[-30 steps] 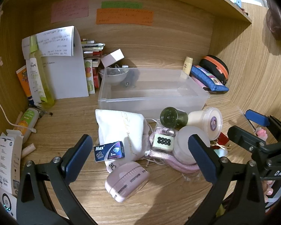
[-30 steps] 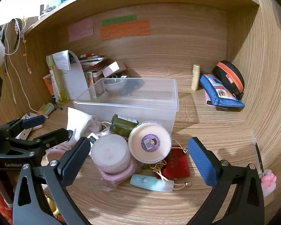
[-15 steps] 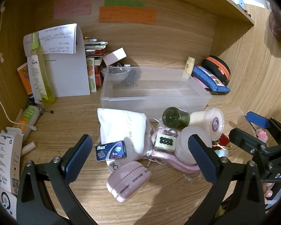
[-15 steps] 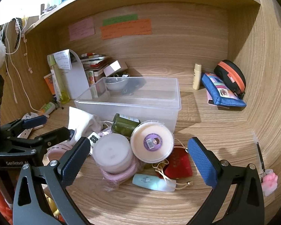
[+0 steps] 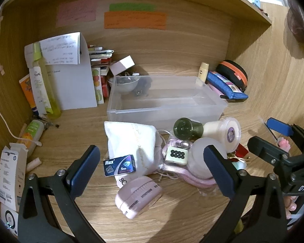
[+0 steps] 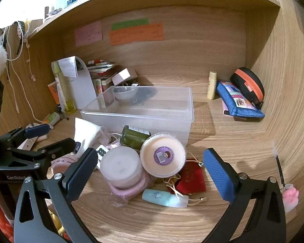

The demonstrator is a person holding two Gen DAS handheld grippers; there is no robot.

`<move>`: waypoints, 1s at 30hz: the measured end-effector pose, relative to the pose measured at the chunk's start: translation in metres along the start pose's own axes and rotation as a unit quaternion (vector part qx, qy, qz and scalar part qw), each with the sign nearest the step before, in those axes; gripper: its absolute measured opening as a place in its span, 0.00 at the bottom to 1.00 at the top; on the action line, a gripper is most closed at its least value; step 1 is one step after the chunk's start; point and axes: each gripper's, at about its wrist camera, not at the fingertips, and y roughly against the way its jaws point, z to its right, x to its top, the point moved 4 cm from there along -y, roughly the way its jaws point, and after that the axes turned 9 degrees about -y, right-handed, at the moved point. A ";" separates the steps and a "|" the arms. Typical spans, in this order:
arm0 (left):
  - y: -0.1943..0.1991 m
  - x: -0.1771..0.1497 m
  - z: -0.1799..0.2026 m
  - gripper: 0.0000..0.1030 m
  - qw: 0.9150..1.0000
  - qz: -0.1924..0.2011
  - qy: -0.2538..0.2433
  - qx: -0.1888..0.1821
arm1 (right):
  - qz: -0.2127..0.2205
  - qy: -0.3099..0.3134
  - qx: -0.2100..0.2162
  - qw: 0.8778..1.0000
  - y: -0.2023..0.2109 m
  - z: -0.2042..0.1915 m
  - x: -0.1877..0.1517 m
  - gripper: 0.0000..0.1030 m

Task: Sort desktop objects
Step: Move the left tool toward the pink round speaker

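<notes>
Clear plastic bin [image 6: 152, 109] sits mid-bench [image 6: 223, 145], nothing visible inside it; a grey bowl [image 5: 124, 84] shows through its far left corner, whether in or behind it I cannot tell. Clutter is heaped just in front: green jar [image 6: 133, 137] on its side, cream tub [image 6: 163, 155], frosted tub [image 6: 121, 165], white pouch [image 5: 131, 141], pink case [image 5: 138, 197]. Left claw [image 5: 152, 170] and right claw [image 6: 150, 174] both gape wide over the heap, gripping nothing.
</notes>
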 end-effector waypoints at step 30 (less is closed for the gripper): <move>0.010 -0.046 -0.038 1.00 0.998 -0.053 0.009 -0.011 | 0.009 -0.003 -0.020 1.000 0.011 0.018 -0.012 1.00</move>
